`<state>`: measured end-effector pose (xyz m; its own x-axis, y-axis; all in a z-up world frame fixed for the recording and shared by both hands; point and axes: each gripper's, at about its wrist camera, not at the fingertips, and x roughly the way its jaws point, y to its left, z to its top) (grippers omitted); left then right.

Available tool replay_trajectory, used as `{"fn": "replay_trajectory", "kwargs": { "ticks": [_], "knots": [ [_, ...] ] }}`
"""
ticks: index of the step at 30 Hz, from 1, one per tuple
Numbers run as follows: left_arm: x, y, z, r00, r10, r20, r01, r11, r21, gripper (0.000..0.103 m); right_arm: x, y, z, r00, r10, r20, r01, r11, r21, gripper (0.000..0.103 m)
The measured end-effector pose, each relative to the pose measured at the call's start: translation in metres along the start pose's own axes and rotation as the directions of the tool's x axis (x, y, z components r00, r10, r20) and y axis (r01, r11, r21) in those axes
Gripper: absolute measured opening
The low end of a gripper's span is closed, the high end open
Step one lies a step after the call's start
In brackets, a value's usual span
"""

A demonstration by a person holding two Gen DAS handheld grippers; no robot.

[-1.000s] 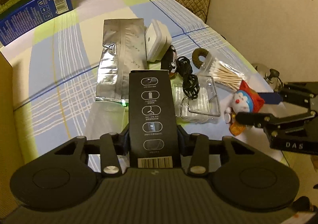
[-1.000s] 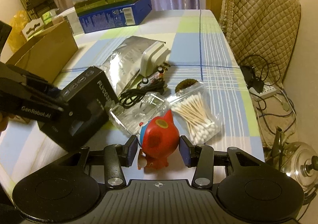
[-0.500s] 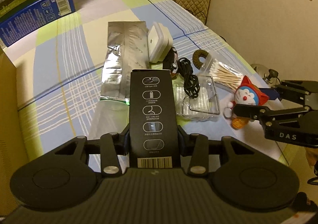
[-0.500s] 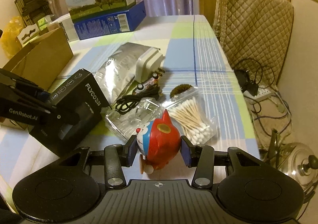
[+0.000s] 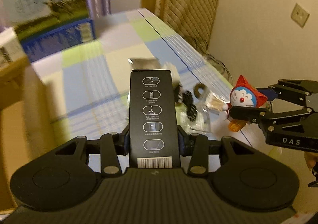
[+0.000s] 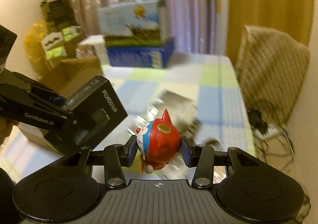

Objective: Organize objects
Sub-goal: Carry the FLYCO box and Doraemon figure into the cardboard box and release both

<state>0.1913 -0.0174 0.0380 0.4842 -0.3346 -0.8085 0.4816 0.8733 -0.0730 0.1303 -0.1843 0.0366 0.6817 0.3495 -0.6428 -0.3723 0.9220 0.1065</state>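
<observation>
Left gripper [image 5: 153, 140] is clamped on the black box [image 5: 153, 112], holding it clear above the checked tablecloth [image 5: 87, 77]. Right gripper [image 6: 160, 150] has the red-hooded cat toy [image 6: 159, 140] pinched between its pads, also off the table, beside the box.

The left gripper [image 5: 153, 140] fills the lower middle of its own view, jaws clamped on a black box [image 5: 153, 112]. The right gripper [image 6: 160, 151], likewise low and central, pinches a red-hooded toy figure [image 6: 159, 142]; both seem lifted, judging by background blur.
</observation>
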Motion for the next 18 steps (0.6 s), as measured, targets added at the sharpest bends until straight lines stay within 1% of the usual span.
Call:
{"fn": "replay_trajectory", "kwargs": {
  "ticks": [4, 7, 9, 11, 14, 18],
  "knots": [
    [-0.042, 0.038, 0.001, 0.998, 0.06, 0.031, -0.059, 0.998, -0.033, 0.038, 0.008, 0.048, 0.033, 0.996, 0.086, 0.025, -0.085, 0.995, -0.049, 0.043],
    [-0.074, 0.074, -0.002, 0.991, 0.124, 0.049, -0.121, 0.991, -0.059, 0.038, 0.021, 0.089, 0.058, 0.985, 0.168, 0.038, -0.165, 0.984, -0.067, 0.043],
    [-0.089, 0.098, -0.006, 0.984, 0.172, 0.052, -0.168, 0.983, -0.074, 0.038, 0.033, 0.115, 0.073, 0.976, 0.213, 0.039, -0.209, 0.974, -0.082, 0.043],
    [-0.103, 0.127, -0.013, 0.974, 0.219, 0.048, -0.214, 0.972, -0.098, 0.038, 0.049, 0.137, 0.084, 0.966, 0.257, 0.031, -0.254, 0.964, -0.081, 0.043],
    [-0.117, 0.165, -0.022, 0.961, 0.275, 0.035, -0.268, 0.955, -0.128, 0.038, 0.078, 0.167, 0.096, 0.954, 0.301, 0.006, -0.3, 0.951, -0.073, 0.043],
    [-0.123, 0.205, -0.037, 0.952, 0.304, 0.014, -0.298, 0.94, -0.17, 0.038, 0.118, 0.197, 0.1, 0.935, 0.352, -0.044, -0.355, 0.933, -0.066, 0.043]
  ]
}}
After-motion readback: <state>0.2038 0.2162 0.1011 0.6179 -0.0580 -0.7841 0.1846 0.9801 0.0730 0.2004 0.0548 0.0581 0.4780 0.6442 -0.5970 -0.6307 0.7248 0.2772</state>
